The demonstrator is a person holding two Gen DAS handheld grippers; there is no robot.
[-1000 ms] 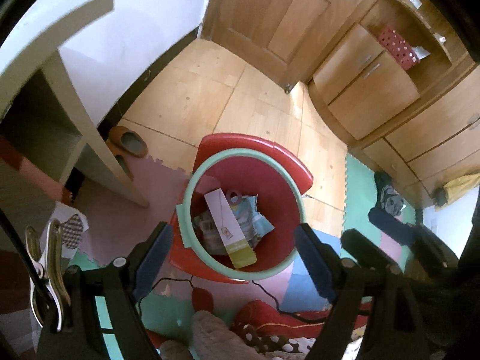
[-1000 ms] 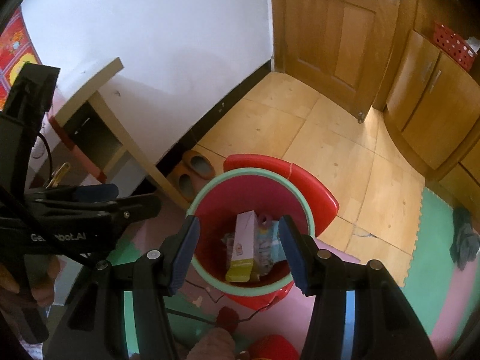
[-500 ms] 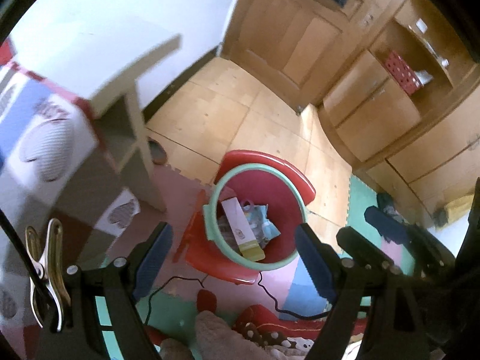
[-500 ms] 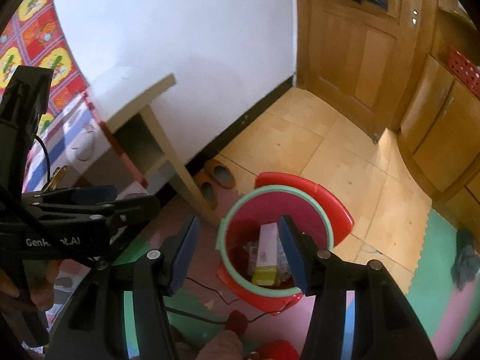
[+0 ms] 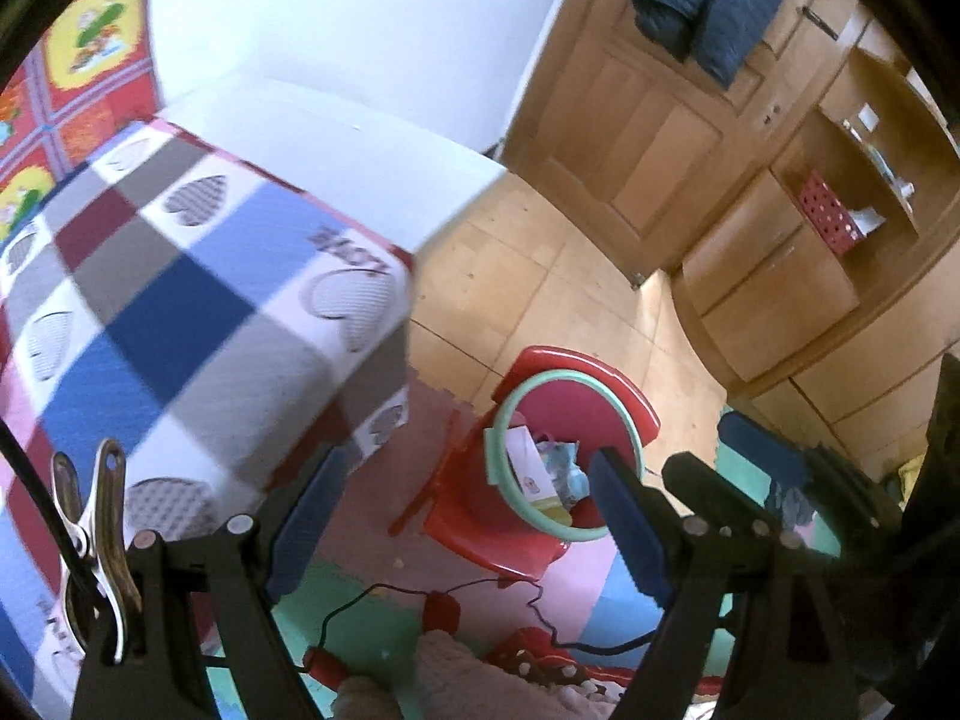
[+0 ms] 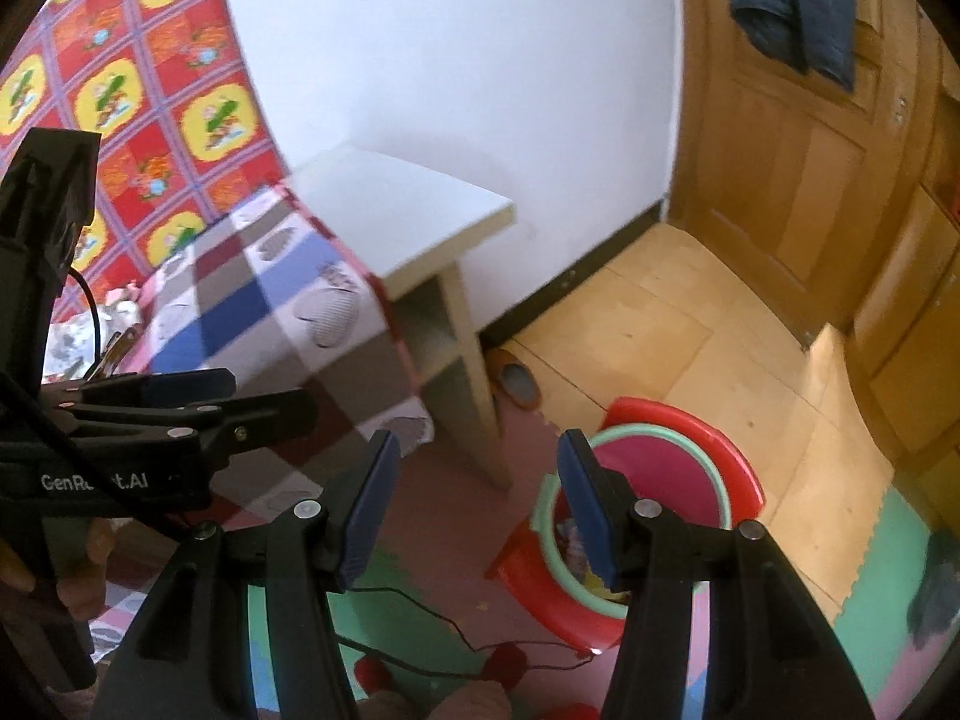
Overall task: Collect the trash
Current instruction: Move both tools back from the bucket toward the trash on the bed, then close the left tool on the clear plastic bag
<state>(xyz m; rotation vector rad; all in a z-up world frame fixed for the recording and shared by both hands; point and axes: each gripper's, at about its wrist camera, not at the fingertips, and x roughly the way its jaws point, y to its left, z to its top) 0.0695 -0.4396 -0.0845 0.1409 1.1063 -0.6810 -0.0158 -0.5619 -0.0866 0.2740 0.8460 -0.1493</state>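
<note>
Trash bin [image 5: 573, 414]: red, pale green rim, standing on the floor at the near edge of the wood-tile area, where the coloured foam mats [image 5: 576, 582] begin. Inside: a white and yellow carton [image 5: 528, 468] leaning against the left wall, crumpled light-blue wrappers [image 5: 564, 465] just right of it. Red lid [image 6: 690, 420] is tipped up behind the rim.

Left gripper [image 5: 462, 525]: jaws wide, nothing between the blue pads, held above the mats and near side of the bin. Right gripper [image 6: 477, 504]: jaws at a medium gap, empty, bin showing just beside its right finger.

Left of bin: bench [image 6: 414, 210] with pale top against the white wall, checked heart-print cloth [image 5: 180, 300] over the bed beside it. A slipper [image 6: 516, 381] lies under the bench. Far: wooden door [image 6: 798, 180] with dark jacket [image 6: 792, 6] hung on it.
</note>
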